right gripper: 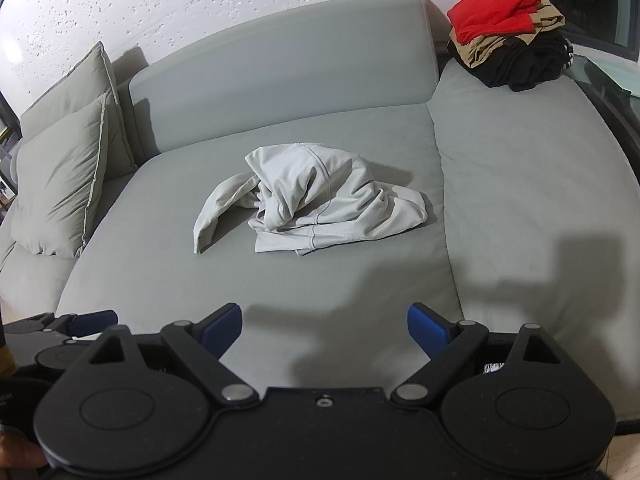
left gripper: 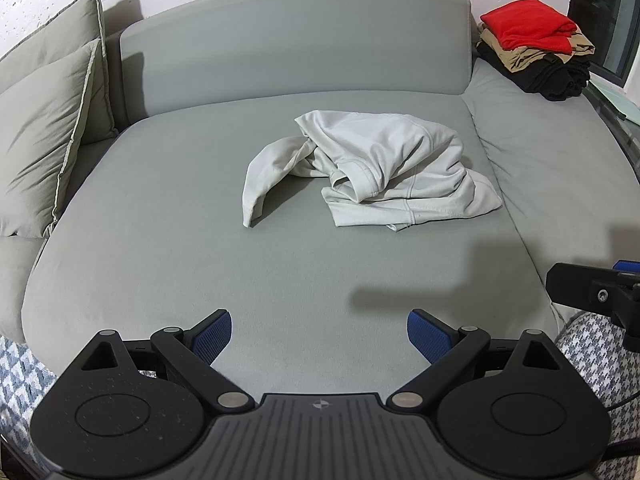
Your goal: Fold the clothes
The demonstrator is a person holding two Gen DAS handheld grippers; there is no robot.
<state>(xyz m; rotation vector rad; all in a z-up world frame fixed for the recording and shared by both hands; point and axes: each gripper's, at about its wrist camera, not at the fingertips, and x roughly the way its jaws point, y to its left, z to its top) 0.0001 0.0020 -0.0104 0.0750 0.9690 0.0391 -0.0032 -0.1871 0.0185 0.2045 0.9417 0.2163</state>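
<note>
A crumpled light grey garment [left gripper: 376, 168] [right gripper: 312, 200] lies in a heap on the middle of the grey sofa seat [left gripper: 160, 240] [right gripper: 160, 272], one sleeve trailing to the left. My left gripper [left gripper: 319, 334] hovers over the seat's front edge, well short of the garment, open with nothing between its blue pads [left gripper: 214, 334]. My right gripper [right gripper: 325, 328] is also open and empty, at the front edge, near side of the garment. Part of the right gripper [left gripper: 592, 292] shows at the right of the left wrist view, and the left gripper [right gripper: 80, 324] at the left of the right wrist view.
A stack of folded clothes [left gripper: 536, 48] [right gripper: 508, 28], red on top of tan and black, sits on the sofa's far right corner. Two grey cushions [left gripper: 44, 128] [right gripper: 64, 168] lean at the left. The backrest [left gripper: 296, 40] runs behind. A patterned rug [left gripper: 20, 368] lies below.
</note>
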